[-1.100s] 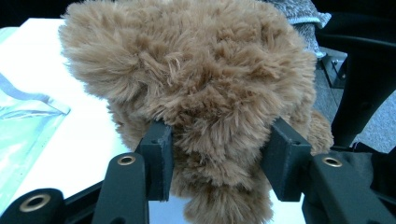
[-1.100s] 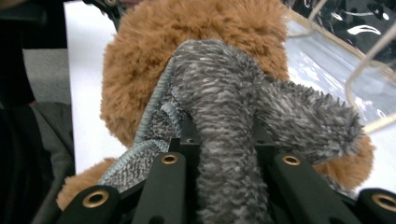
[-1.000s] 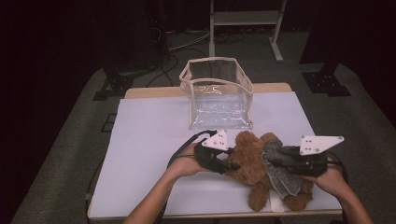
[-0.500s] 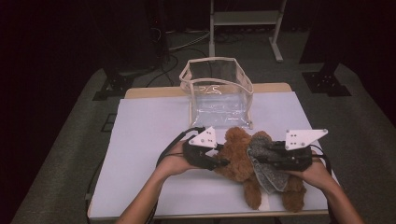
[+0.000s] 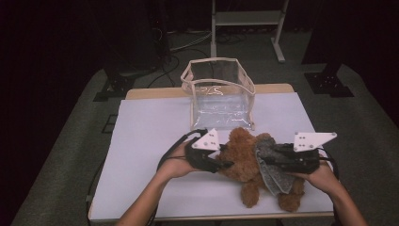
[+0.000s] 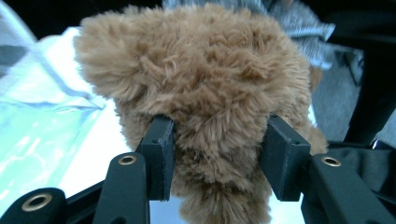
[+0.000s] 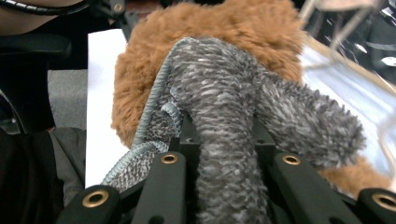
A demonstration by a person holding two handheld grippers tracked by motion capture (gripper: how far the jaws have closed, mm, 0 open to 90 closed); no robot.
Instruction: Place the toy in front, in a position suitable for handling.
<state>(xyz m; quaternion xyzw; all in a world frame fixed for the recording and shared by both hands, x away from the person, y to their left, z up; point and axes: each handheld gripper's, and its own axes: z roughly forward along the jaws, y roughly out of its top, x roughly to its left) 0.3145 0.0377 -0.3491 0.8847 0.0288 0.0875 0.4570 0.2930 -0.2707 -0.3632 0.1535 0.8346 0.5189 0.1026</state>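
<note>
A brown teddy bear (image 5: 237, 157) lies on the white table (image 5: 150, 141), legs toward the front edge. My left gripper (image 5: 225, 165) holds it from the left. In the left gripper view the pads (image 6: 161, 149) press into the fur of the bear (image 6: 210, 88); the jaws have just been opening a little with the bear still between them. My right gripper (image 5: 263, 162) comes from the right, shut on a grey knitted garment (image 5: 273, 172) draped over the bear. In the right gripper view the garment (image 7: 224, 102) bunches between the jaws of that gripper (image 7: 219, 135).
A clear plastic bag (image 5: 219, 94) with beige trim stands open at the back of the table, just behind the bear. A metal stand (image 5: 247, 19) and cables are on the dark floor beyond. The table's left half is bare white.
The bear and my left gripper shifted slightly left. The right gripper moved left with the grey garment, then drew back to the right a little.
</note>
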